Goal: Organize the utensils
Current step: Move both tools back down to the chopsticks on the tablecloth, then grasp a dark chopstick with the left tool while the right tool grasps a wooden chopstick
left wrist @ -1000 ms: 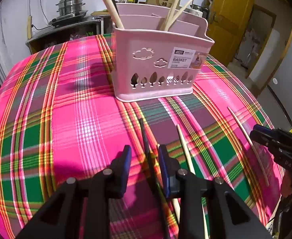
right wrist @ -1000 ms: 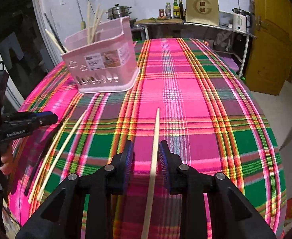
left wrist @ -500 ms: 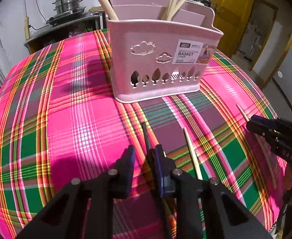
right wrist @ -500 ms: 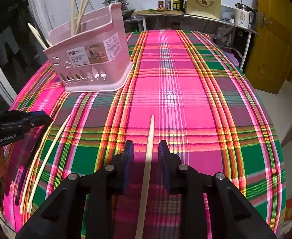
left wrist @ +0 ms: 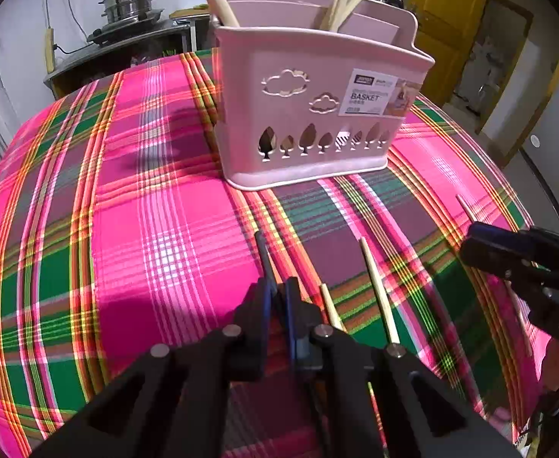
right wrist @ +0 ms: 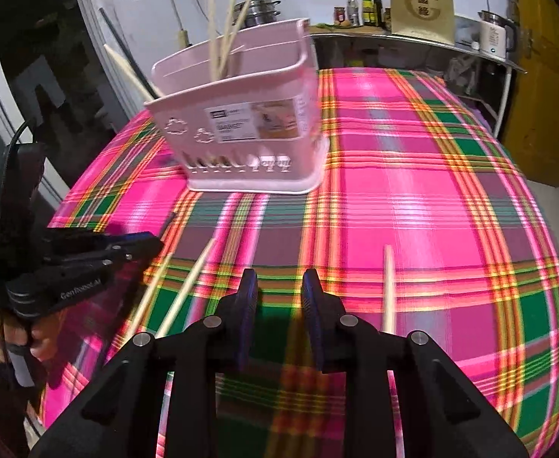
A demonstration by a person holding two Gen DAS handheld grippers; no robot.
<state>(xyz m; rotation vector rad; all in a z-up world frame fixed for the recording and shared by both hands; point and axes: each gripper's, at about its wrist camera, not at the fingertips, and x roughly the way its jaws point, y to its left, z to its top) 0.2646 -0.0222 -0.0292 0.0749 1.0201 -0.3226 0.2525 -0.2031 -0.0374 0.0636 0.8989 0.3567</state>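
Black grippers (left wrist: 277, 297), blue-padded jaws, silver screws, white "GenRobot.AI" lettering, trailing black cable

The right wrist view is smeared by motion blur; the label print on the pink plastic utensil basket (right wrist: 241, 122) cannot be read. Behind the closed jaws of the left gripper (left wrist: 277, 297), the rear of the thin dark chopstick (left wrist: 265, 257) is hidden. Beside them, the pale wooden chopstick (left wrist: 378, 294) is partly covered.

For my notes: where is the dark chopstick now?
Left wrist view: the dark chopstick lies on the cloth before the basket, clamped in the left gripper.
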